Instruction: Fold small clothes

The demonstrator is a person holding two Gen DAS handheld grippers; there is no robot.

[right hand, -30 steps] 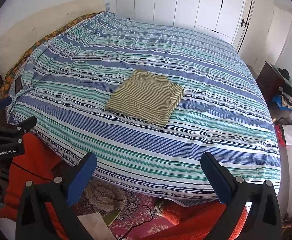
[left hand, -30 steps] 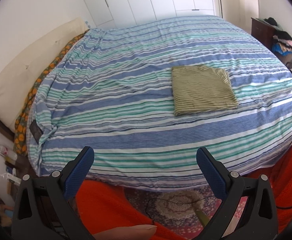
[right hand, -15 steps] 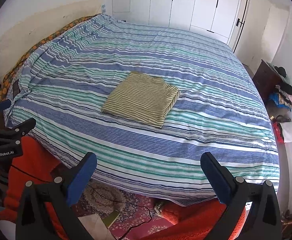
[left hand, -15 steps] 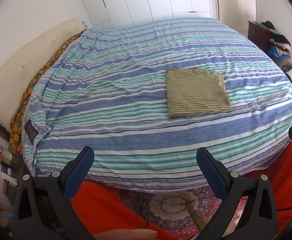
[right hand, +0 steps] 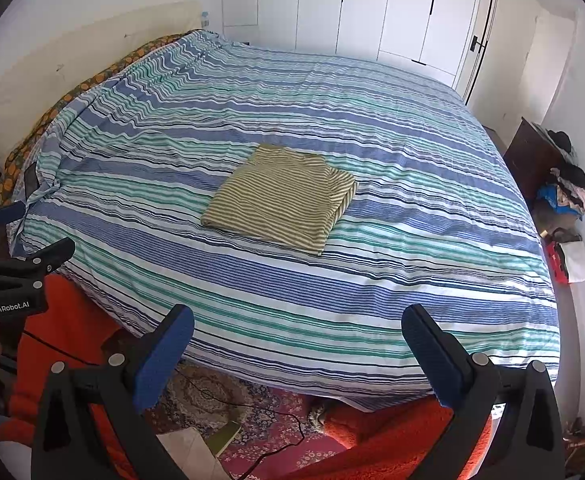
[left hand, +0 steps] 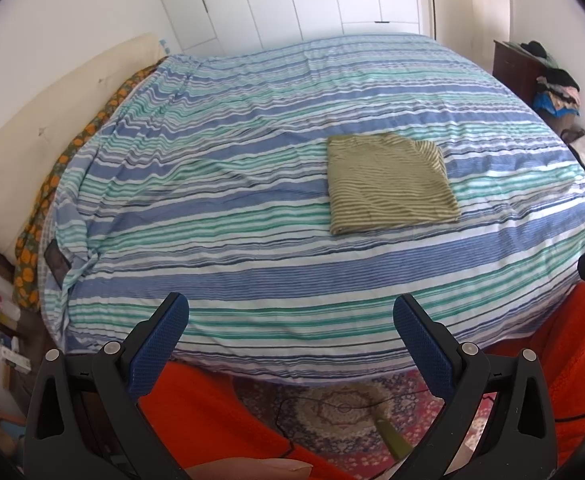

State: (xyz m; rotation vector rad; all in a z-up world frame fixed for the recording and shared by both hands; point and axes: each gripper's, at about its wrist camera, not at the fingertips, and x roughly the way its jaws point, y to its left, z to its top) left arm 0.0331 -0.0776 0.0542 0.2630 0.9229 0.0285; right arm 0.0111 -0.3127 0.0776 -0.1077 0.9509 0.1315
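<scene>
An olive and cream striped garment [left hand: 388, 182] [right hand: 280, 199] lies folded into a flat rectangle on the blue, green and white striped bed cover [left hand: 232, 184] [right hand: 412, 208]. My left gripper [left hand: 290, 318] stands open over the near edge of the bed, well short of the garment, with nothing between its blue pads. My right gripper [right hand: 297, 330] is open too, held back off the bed's near edge. The left gripper's black body [right hand: 10, 276] shows at the left of the right wrist view.
A cream pillow [left hand: 24, 148] and an orange-patterned sheet [left hand: 40, 216] lie at the bed's left end. White wardrobe doors [right hand: 372, 8] stand behind. A dark cabinet piled with clothes [right hand: 552, 172] sits to the right. Below, a patterned rug [left hand: 344, 412] and an orange fabric [left hand: 208, 420].
Both grippers have drawn back and lifted slightly from the bed, staying open. The folded garment has not moved.
</scene>
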